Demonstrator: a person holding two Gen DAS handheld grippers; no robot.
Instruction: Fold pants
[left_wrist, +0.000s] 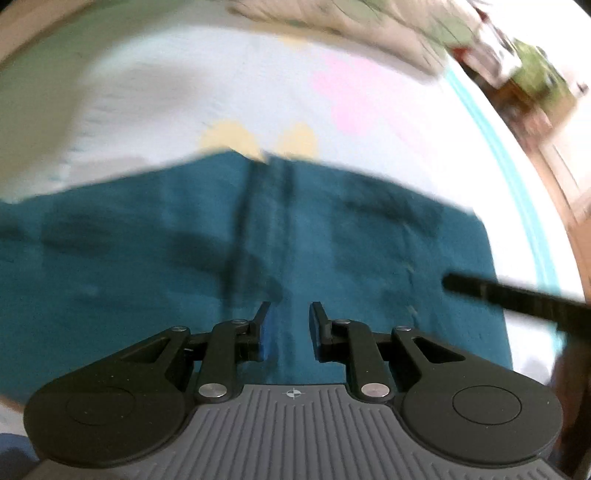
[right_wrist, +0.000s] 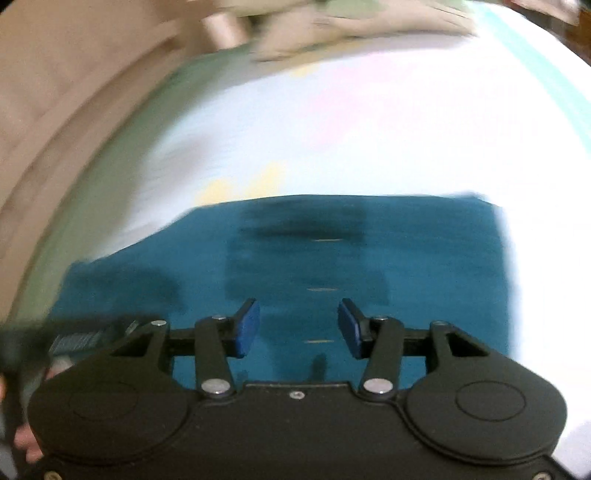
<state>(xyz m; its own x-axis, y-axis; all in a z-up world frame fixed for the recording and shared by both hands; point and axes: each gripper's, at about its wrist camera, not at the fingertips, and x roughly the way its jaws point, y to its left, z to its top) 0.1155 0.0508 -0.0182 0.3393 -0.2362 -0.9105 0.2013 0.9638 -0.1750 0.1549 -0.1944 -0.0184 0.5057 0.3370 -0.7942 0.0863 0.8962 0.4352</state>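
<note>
Teal pants (left_wrist: 332, 236) lie flat on a white bed sheet (left_wrist: 221, 88) with pink and yellow patches. In the left wrist view a seam runs up the middle of the cloth. My left gripper (left_wrist: 290, 314) is open and empty, just above the pants. In the right wrist view the pants (right_wrist: 424, 258) show as a flat teal rectangle. My right gripper (right_wrist: 299, 317) is open and empty above them. The right gripper's finger (left_wrist: 517, 295) pokes into the left view at right. Both views are blurred.
A beige and green pillow or blanket (left_wrist: 351, 22) lies at the far end of the bed. The sheet's teal-striped edge (left_wrist: 517, 177) and a wooden bed frame (left_wrist: 569, 206) run along the right. A beige wall or headboard (right_wrist: 55, 92) rises at left.
</note>
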